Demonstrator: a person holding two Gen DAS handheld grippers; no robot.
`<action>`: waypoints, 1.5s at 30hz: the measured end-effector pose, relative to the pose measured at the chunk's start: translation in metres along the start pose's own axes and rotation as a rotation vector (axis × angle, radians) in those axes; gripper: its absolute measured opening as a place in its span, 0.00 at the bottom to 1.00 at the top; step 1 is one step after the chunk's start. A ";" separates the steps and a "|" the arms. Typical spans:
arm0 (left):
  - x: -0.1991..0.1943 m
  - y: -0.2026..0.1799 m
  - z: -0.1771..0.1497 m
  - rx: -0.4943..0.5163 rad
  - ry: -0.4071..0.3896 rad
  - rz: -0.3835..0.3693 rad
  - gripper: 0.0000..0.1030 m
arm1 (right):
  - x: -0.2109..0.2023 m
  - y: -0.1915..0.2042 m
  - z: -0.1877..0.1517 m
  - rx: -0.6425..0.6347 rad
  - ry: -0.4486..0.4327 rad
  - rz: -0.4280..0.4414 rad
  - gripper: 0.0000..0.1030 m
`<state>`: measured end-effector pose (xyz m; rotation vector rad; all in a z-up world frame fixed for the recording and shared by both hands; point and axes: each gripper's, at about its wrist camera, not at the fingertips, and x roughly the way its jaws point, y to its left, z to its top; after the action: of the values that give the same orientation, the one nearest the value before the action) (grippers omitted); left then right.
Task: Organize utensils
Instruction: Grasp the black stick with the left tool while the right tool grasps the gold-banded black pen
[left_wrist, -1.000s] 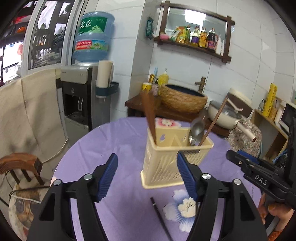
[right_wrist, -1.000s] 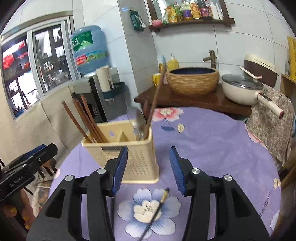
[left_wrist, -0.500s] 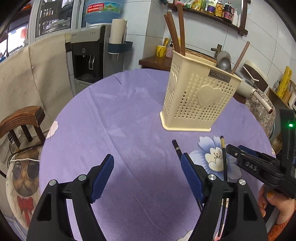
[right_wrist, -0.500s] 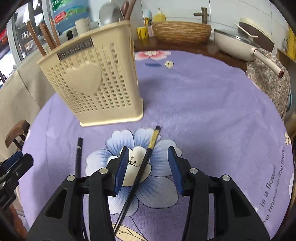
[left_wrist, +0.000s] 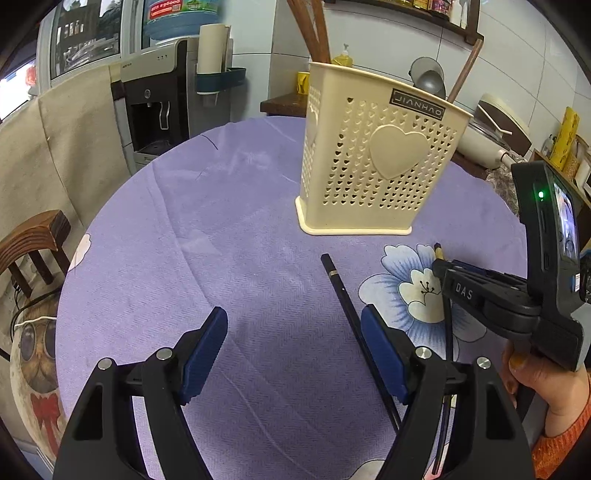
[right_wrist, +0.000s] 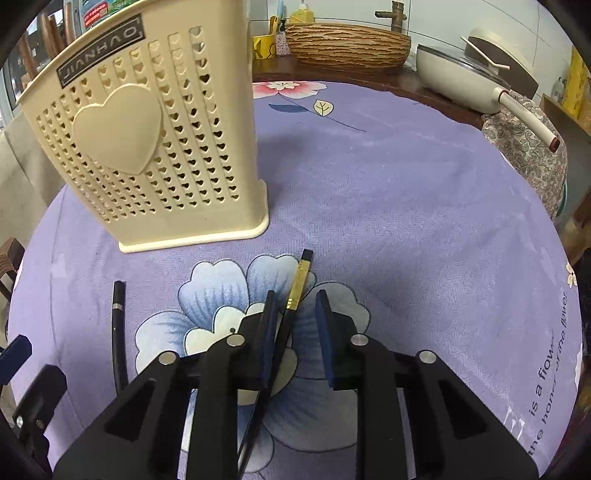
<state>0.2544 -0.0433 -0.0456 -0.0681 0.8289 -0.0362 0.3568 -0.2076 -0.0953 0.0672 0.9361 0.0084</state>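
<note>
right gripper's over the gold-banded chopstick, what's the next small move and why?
Probably close the right gripper on the gold-banded chopstick. The stick already lies between the open pads, close to the left pad, flat on the purple tablecloth, so no repositioning looks needed. The second chopstick lies apart by the open left gripper, and the cream utensil holder stands just ahead.

Round desk (right_wrist: 424, 206) under purple floral cloth.
Cream utensil holder (right_wrist: 147, 147) stands beyond the jaws; two dark chopsticks (right_wrist: 299, 284) (right_wrist: 118, 332) lie nearer.
</note>
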 end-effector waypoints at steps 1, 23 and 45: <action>0.001 -0.003 0.000 0.007 0.002 -0.001 0.71 | 0.000 -0.001 0.001 0.004 0.002 0.003 0.19; 0.051 -0.042 0.009 0.073 0.111 0.007 0.31 | 0.001 -0.011 0.005 -0.003 0.002 0.058 0.17; 0.065 -0.040 0.027 0.060 0.138 0.009 0.10 | -0.003 0.002 0.004 -0.028 0.014 0.054 0.12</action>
<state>0.3173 -0.0856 -0.0722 -0.0054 0.9659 -0.0571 0.3581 -0.2059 -0.0909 0.0665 0.9474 0.0726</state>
